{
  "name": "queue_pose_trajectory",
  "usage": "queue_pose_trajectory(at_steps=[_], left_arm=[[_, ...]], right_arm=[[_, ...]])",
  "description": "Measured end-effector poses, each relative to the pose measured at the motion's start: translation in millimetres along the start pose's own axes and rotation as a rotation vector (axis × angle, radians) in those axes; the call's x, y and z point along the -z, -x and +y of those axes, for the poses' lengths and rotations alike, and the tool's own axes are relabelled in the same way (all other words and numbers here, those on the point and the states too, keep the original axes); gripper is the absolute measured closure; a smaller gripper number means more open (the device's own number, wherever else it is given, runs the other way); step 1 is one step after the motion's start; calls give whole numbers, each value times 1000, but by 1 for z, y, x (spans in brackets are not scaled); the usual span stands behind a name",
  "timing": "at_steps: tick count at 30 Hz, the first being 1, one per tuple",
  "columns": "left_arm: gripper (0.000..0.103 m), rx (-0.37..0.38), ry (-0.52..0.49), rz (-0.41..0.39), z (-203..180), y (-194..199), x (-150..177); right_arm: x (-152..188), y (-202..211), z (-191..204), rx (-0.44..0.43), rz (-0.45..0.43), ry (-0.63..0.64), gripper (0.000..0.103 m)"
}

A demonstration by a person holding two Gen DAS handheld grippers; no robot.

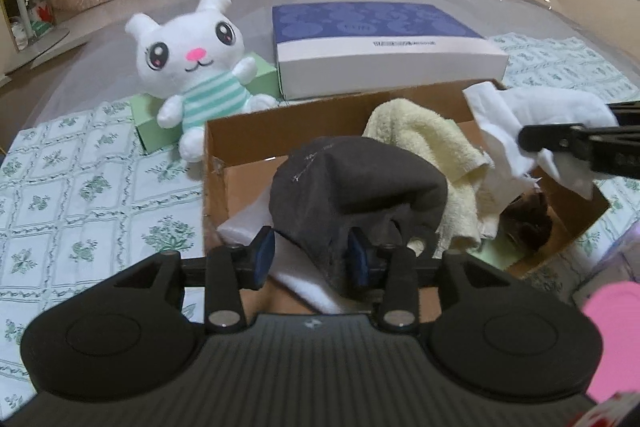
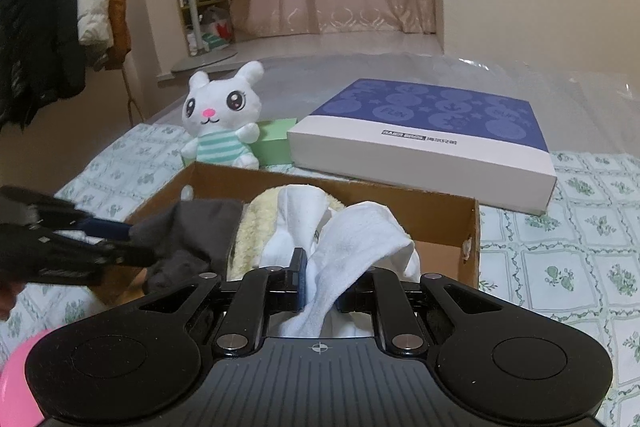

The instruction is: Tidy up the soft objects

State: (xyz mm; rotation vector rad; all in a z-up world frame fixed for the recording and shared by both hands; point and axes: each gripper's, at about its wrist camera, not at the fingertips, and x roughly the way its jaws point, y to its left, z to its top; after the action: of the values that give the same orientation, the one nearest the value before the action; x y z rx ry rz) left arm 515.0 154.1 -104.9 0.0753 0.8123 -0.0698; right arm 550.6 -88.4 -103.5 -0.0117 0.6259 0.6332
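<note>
Left gripper (image 1: 310, 257) half-spread – grey cloth (image 1: 352, 195) maybe touching one pad, right gripper (image 2: 320, 291) pinching white cloth (image 2: 352, 247).

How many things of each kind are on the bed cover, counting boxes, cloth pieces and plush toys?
Boxes: 3 (cardboard box, blue-and-white box, green box)
Cloth pieces: 3 (dark grey cloth, yellow towel, white cloth)
Plush toys: 1 (white bunny)
Total: 7

We see both fisheye views in soft, warm, even indoor light with faint shadows. Edges curve, corners darken at 1 and 11 o'clock, and nearby black gripper bodies look slightly blurred.
</note>
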Motion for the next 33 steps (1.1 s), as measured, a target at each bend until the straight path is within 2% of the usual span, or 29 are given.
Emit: queue_pose_trajectory(at_steps=[4,5,7,8,9,13,17,27,33], left_arm=[[66,12,8,-26,5,17,1],[66,10,10,-30,5,19,0],[66,8,9,-35,5,21,-2],[66,5,11,-39,5,22,-3],[66,3,14,-40,5,22,-3],[66,11,19,-36,2,19,-3],[66,13,9,-31,-2,17,2],[66,29,41,-39,-5,33,4],[66,45,120,-42,-4,56,1]], right_arm=[[-8,-3,-2,4,-17,-35,89],[-10,-4,-2,7,-22,-33,85],[-13,-7,0,17,-27,-22,59],[-14,-9,0,29,-20,-21,28],[-14,-11,-1,37,-8,-19,18],[-8,-13,-5,44,69,4,18],[0,-1,-12,31,108,-4,18],[9,32,-15,28,102,-59,18],[11,64,-8,36,78,-93,18]])
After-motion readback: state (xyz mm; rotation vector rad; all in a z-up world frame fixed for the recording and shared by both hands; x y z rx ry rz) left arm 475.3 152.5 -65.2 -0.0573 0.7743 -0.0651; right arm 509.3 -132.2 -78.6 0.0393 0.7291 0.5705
